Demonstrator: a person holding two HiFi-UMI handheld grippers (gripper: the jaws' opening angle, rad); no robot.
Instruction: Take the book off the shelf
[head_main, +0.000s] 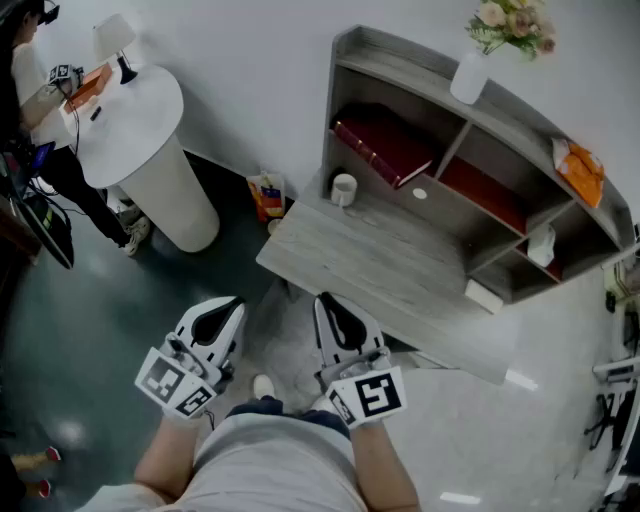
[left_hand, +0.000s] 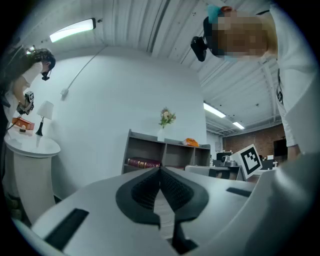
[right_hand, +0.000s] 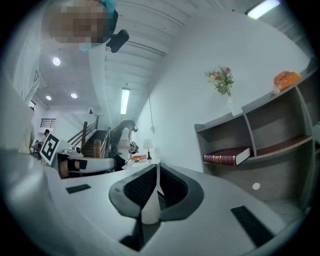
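A dark red book lies flat in the left compartment of the grey shelf that stands at the back of the grey desk. The same book shows in the left gripper view and in the right gripper view. My left gripper and right gripper are held low and close to my body, short of the desk's front edge and far from the book. The jaws of both the left gripper and the right gripper are shut with nothing between them.
A white cup stands on the desk before the shelf. A vase of flowers and an orange packet sit on the shelf top. A round white pedestal table with a lamp and a person are at the left. A bag sits on the floor.
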